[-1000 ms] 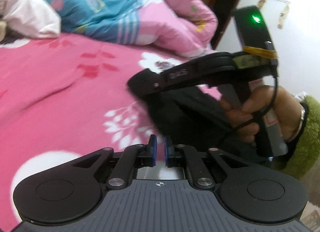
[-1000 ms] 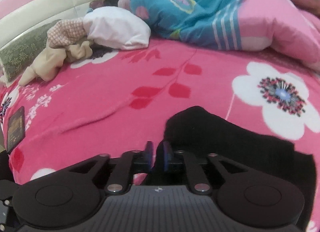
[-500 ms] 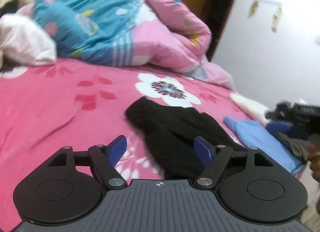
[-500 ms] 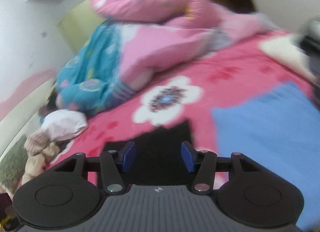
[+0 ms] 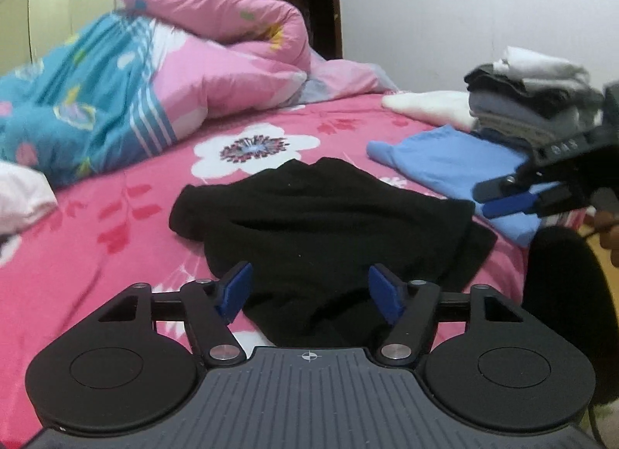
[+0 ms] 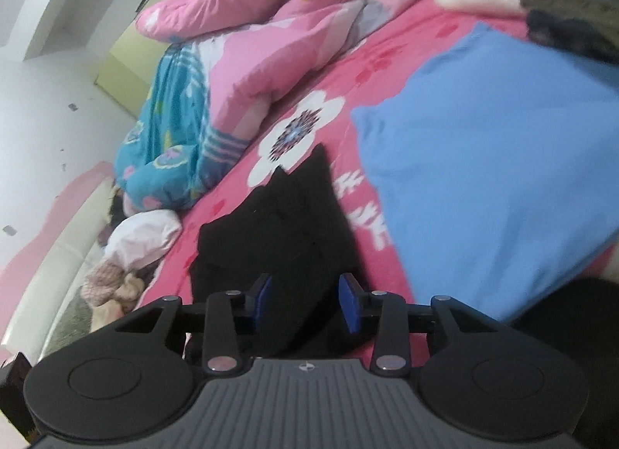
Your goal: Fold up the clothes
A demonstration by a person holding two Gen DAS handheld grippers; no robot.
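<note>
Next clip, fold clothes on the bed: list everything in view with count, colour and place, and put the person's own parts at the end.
black garment: one, black, lying loosely on the bedsheet in front of both tongs
blue garment: one, light blue, flat on the bed right of the black one
clothes stack: one pile, grey, white and dark, far right behind the blue garment
quilt: one, pink and teal, bunched at the back
bedsheet: one, pink with white flowers
left tongs: open, empty
right tongs: open, empty

black garment (image 5: 325, 224), folded, rumpled, lying flat on pink bedspread (image 5: 96, 255)
</note>
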